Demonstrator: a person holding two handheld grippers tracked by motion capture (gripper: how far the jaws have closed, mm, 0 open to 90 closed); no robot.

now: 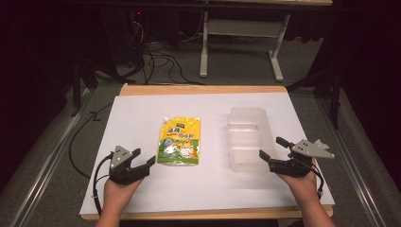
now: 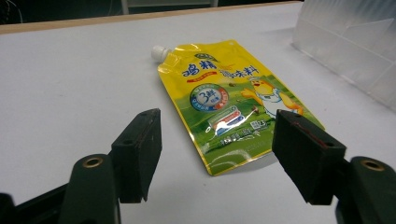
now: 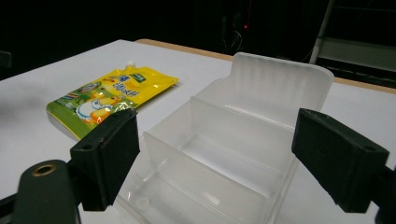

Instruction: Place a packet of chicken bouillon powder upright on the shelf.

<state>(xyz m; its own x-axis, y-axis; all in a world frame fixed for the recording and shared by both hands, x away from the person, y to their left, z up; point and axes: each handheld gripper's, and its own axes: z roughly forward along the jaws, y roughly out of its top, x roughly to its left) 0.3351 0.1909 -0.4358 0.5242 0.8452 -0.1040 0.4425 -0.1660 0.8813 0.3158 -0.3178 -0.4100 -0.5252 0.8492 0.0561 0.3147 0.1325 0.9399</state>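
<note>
The yellow-green spout pouch (image 2: 233,98) bears Chinese characters "鸡精" and a round badge reading "3".

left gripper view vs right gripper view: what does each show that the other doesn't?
Left gripper view alone: the pouch face on, its print readable, white spout at the far end, framed by the open left tool. Right gripper view alone: inside the clear bin, its dividers, framed by the open right tool. Both: pouch, bin, white table.
</note>
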